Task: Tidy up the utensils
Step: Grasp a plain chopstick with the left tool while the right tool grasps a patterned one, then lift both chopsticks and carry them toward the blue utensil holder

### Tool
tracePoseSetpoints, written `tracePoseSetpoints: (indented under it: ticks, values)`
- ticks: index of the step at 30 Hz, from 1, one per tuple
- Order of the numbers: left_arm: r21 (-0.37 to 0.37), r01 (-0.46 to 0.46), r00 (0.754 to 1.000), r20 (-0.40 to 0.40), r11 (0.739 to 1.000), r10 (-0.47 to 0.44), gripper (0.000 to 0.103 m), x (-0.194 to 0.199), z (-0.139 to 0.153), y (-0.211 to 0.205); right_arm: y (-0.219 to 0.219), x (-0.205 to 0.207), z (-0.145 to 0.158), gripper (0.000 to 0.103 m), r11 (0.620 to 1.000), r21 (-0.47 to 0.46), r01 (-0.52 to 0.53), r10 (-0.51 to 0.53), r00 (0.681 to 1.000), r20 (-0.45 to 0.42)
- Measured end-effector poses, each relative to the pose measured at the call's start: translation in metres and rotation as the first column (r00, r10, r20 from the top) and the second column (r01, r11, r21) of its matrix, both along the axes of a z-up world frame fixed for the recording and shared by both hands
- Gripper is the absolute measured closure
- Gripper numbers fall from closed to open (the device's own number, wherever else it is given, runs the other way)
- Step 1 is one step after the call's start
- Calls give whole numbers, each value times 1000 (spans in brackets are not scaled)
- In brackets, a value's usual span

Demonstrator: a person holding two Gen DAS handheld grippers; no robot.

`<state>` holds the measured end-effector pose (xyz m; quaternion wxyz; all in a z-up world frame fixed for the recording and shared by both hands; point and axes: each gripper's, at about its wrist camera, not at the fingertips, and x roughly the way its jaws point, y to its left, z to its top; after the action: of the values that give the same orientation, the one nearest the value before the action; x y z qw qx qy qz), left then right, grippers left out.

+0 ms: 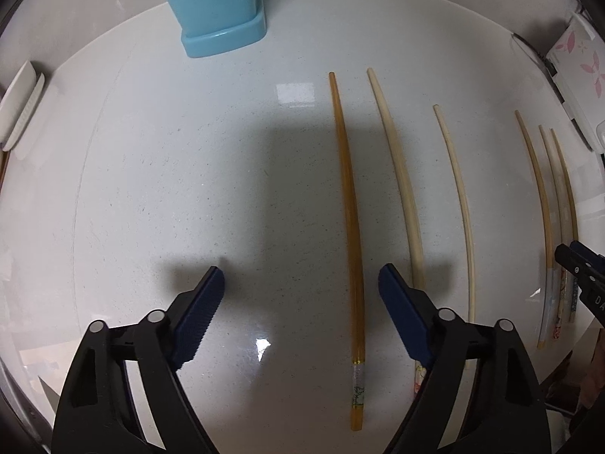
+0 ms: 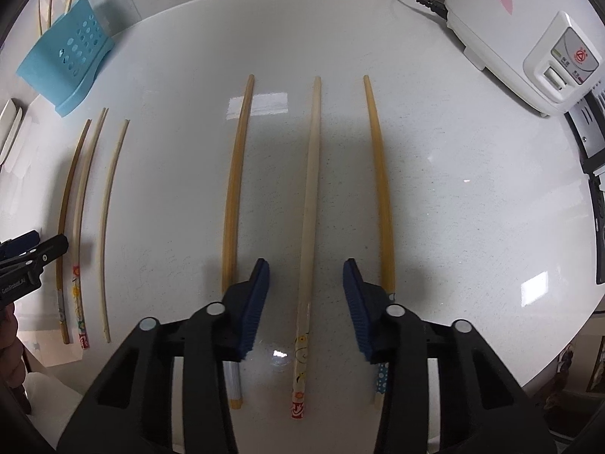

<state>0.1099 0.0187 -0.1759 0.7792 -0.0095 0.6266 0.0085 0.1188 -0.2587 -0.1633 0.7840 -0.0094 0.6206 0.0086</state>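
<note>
Several chopsticks lie side by side on a white table. In the left wrist view my left gripper (image 1: pixel 300 282) is open above an amber chopstick (image 1: pixel 349 227), which lies between its jaws near the right one; a cream chopstick (image 1: pixel 399 185) lies just right of it. In the right wrist view my right gripper (image 2: pixel 306 278) is open around a cream chopstick with a patterned handle (image 2: pixel 310 227), with amber chopsticks on its left (image 2: pixel 234 196) and right (image 2: pixel 382 196). A blue perforated utensil holder (image 2: pixel 68 64) stands far left with chopsticks in it; it also shows in the left wrist view (image 1: pixel 215 3).
A white rice cooker (image 2: pixel 522 34) with a pink flower print stands at the back right with its power cord (image 2: pixel 419 0). A white object (image 1: pixel 20 106) lies at the left edge of the table (image 1: pixel 170 170).
</note>
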Motion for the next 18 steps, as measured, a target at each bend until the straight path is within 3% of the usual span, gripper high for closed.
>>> tracePoseSetpoints:
  ticks: [6, 8, 12, 13, 18]
  values:
    - [0, 26, 999, -38, 1000, -26, 48, 9, 2, -12, 5, 10, 0, 89, 1000, 4, 5, -4, 999, -54]
    - [0, 28, 998, -52, 1000, -28, 64, 10, 4, -14, 6, 13, 0, 92, 1000, 4, 6, -5, 998, -65]
    - [1, 37, 996, -78, 999, -36, 85, 16, 5, -19, 8, 18, -1, 97, 1000, 7, 17, -16, 996, -92]
    - [3, 36, 996, -85, 999, -36, 96, 18, 5, -20, 8, 19, -1, 97, 1000, 9, 22, -21, 995, -97]
    - [-6, 38, 995, -95, 999, -38, 97, 27, 6, -22, 5, 22, -2, 97, 999, 13, 36, -34, 994, -104]
